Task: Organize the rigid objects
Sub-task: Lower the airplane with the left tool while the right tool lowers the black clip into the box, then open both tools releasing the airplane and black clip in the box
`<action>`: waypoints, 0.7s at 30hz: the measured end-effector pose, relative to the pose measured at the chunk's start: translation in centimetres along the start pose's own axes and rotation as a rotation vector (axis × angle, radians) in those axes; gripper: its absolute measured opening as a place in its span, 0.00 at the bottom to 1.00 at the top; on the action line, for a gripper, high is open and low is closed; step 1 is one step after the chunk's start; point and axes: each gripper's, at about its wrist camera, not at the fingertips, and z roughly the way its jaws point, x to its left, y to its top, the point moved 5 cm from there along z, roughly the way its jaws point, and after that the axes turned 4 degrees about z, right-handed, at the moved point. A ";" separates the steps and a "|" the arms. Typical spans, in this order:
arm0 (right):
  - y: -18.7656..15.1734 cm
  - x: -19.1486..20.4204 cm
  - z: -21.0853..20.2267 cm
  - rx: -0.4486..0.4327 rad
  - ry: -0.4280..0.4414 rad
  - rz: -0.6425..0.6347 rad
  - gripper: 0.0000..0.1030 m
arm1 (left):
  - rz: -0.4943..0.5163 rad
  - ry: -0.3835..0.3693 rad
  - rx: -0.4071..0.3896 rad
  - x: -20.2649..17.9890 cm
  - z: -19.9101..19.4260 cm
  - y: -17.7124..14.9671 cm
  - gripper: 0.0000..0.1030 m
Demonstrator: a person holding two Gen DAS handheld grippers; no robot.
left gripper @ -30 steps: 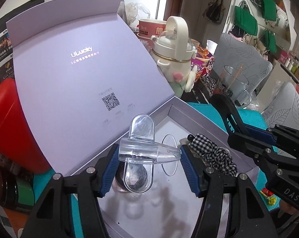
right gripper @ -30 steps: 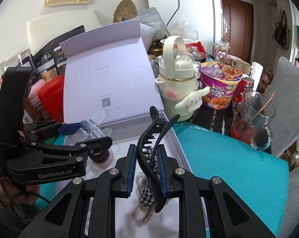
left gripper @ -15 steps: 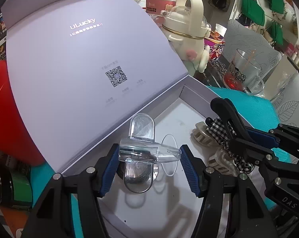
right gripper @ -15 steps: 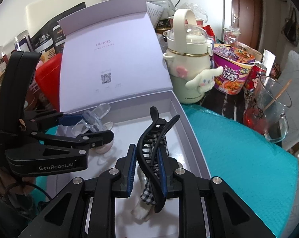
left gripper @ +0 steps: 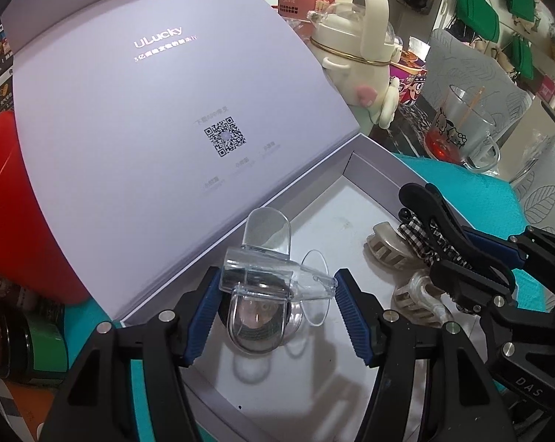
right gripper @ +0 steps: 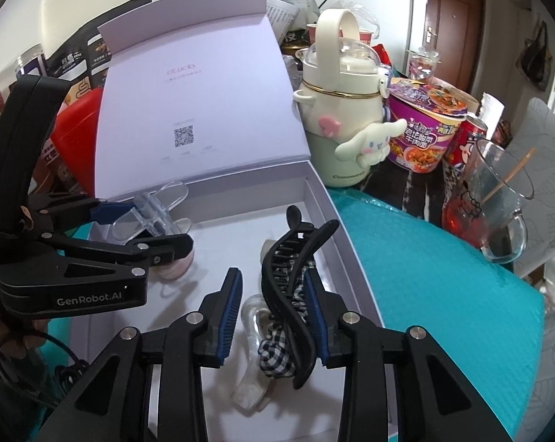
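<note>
A lilac gift box [left gripper: 355, 169] lies open on a teal mat, its lid [right gripper: 203, 110] standing up behind. My left gripper [left gripper: 277, 273] hovers low over the box's left part. A clear plastic clip [left gripper: 270, 269] still spans its blue pads above a round compact [left gripper: 255, 320], and the jaws are opening. My right gripper [right gripper: 271, 272] is over the box's right part, jaws opening. A black claw clip [right gripper: 285, 269] stands between them, leaning on the right pad and free of the left one. Under it lie a checked scrunchie [right gripper: 273, 350] and pale claw clips [left gripper: 388, 248].
Behind the box stand a cream character bottle [right gripper: 340, 110], a purple noodle cup [right gripper: 428, 118] and a red can [right gripper: 465, 136]. A glass mug [right gripper: 495, 199] with red drink sits at the right on the teal mat [right gripper: 443, 294]. A red container [left gripper: 16, 221] flanks the lid's left side.
The right jaws have spread and the left pad has come off the black claw clip, which now rests lower in the box. The left gripper has tipped down with the clear clip.
</note>
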 end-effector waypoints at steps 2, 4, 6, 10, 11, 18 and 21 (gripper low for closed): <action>0.0 0.1 0.0 -0.001 0.001 -0.005 0.34 | -0.018 -0.007 0.019 0.1 0.3 -0.1 0.80; 0.0 0.2 -0.1 -0.002 0.003 -0.011 0.34 | -0.025 -0.010 0.018 0.2 0.2 -0.2 0.80; 0.0 0.2 -0.2 -0.004 -0.003 -0.017 0.35 | -0.021 -0.005 0.008 0.1 -0.1 -0.1 0.80; 0.1 0.0 -0.6 -0.014 -0.016 -0.015 0.39 | -0.019 -0.001 -0.011 0.1 -0.9 0.1 0.80; 0.1 0.0 -0.7 -0.017 -0.017 -0.013 0.39 | -0.018 -0.001 -0.016 0.1 -1.1 0.1 0.80; 0.6 0.1 -1.9 -0.046 -0.017 -0.015 0.39 | -0.010 0.005 -0.059 0.1 -2.9 0.5 0.80; 0.7 0.4 -2.5 -0.057 -0.018 -0.016 0.39 | -0.011 0.005 -0.072 0.0 -3.7 0.7 0.80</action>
